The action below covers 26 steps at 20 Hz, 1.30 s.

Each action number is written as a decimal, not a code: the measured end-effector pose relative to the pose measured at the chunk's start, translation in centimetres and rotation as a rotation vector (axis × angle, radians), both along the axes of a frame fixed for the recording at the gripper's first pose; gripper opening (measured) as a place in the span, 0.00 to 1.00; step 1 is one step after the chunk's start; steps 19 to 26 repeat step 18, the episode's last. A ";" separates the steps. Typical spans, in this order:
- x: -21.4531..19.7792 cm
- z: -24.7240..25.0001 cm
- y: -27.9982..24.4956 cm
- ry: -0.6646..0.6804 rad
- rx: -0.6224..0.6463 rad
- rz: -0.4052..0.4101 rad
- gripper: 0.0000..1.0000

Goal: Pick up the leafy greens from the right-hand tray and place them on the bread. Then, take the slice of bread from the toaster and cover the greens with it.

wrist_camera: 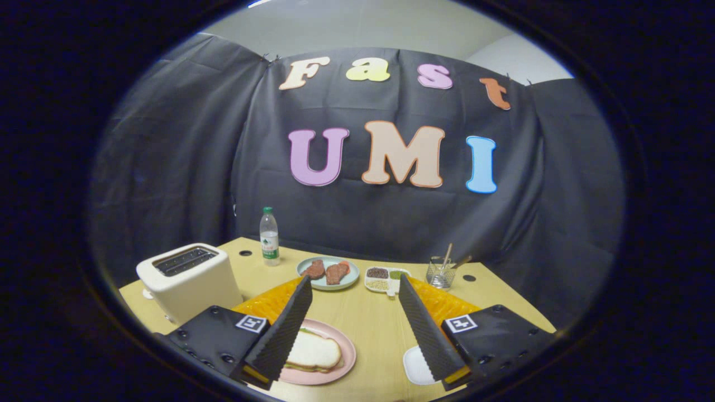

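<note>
Gripper view is showing the gripper [355,296] spread wide, grasping nothing; the sandwich [314,353] is lying crosswise on the pink plate [345,349], partly hidden behind one finger.

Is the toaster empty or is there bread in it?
Cannot tell. The toaster stands upright, but its top slots look dark and no slice sticks out. The gripper jaws are open, holding nothing.

Glossy toaster [190,282]; matt wood table [368,318]

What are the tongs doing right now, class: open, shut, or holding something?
Tongs: open, holding nothing, raised over the table with the pink plate just ahead.
</note>
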State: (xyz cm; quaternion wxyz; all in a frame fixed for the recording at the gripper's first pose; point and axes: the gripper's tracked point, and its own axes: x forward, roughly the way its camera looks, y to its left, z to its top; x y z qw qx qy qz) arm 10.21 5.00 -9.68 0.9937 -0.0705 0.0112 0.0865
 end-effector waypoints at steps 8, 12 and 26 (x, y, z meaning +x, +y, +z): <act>-5.5 7.4 -6.1 -0.177 0.173 -0.119 0.99; -6.0 8.3 -8.4 -0.226 0.163 -0.197 0.99; -5.9 7.7 -7.8 -0.207 0.148 -0.181 0.99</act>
